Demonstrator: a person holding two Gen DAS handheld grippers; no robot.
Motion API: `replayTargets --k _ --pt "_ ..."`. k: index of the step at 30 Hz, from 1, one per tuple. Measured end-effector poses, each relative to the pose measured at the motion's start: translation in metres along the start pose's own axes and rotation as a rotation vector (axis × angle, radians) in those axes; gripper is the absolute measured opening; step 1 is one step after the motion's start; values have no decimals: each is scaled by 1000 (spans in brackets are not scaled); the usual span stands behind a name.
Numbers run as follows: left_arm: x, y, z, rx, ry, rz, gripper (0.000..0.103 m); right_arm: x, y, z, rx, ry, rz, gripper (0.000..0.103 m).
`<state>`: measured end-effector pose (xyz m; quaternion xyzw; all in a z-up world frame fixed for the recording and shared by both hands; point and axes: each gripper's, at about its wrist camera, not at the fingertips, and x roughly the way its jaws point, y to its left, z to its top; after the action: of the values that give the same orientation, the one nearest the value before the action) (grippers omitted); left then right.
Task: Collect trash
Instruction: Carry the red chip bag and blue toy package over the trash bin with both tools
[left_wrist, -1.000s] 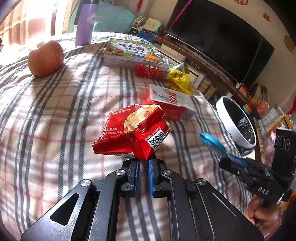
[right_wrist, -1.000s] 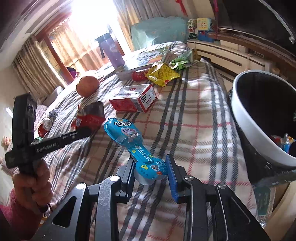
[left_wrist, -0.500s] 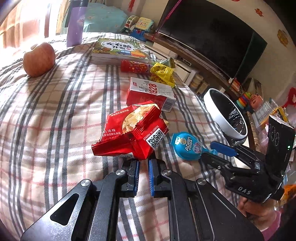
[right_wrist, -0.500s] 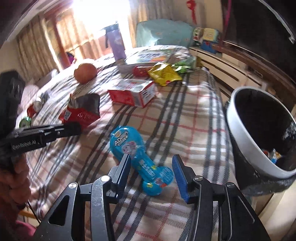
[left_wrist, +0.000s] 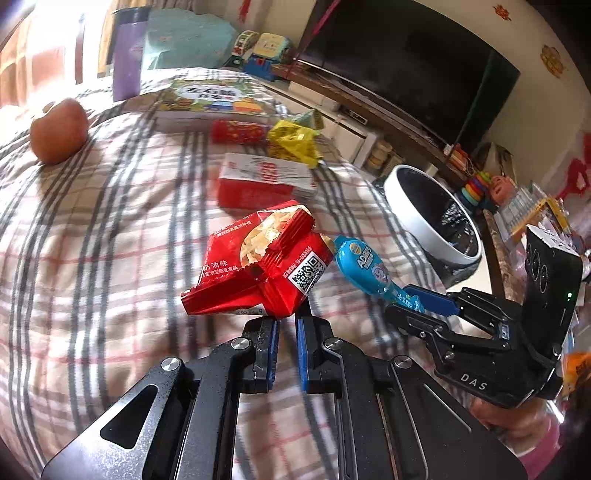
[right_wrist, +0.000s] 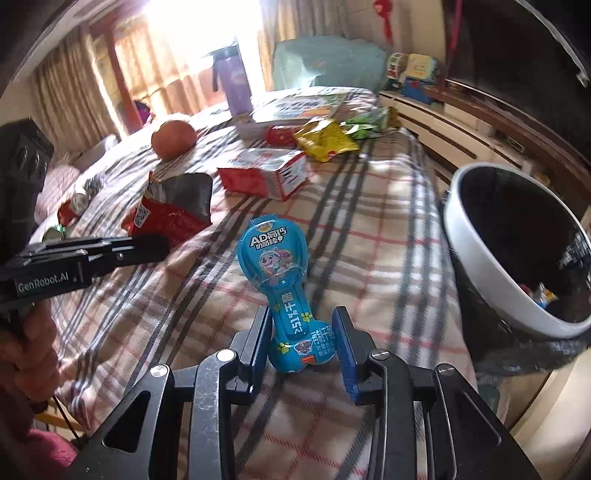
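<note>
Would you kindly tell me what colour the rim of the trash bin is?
White, around a black liner; the trash bin shows best in the right wrist view.

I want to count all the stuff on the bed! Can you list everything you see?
snack bag: one, red, pinched in the left gripper.
cheese stick wrapper: one, blue, between the right gripper jaws, which have just been closing.
carton: one, red and white, mid-bed.
yellow wrapper: one, beyond the carton.
green wrapper: one, beside the yellow.
apple: one, reddish.
book: one, far end.
bottle: one, purple.
bin: one, white rim, beside the bed.
hand: one, holding the left gripper.
</note>
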<state>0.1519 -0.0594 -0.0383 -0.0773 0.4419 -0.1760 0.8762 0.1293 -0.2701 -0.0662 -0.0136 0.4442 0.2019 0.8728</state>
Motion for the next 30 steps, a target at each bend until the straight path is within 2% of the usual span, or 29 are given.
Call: replayTargets --k 7,12,30 --pt "8 -32 3 62 15 -28 8 -31 -30 -6 105 -63 -25 34" --pt "14 -54 4 105 23 -40 8 -51 -43 -5 133 -104 -54 34" --pt "28 -107 15 213 38 -74 8 -82 -84 -11 215 -164 -128 34"
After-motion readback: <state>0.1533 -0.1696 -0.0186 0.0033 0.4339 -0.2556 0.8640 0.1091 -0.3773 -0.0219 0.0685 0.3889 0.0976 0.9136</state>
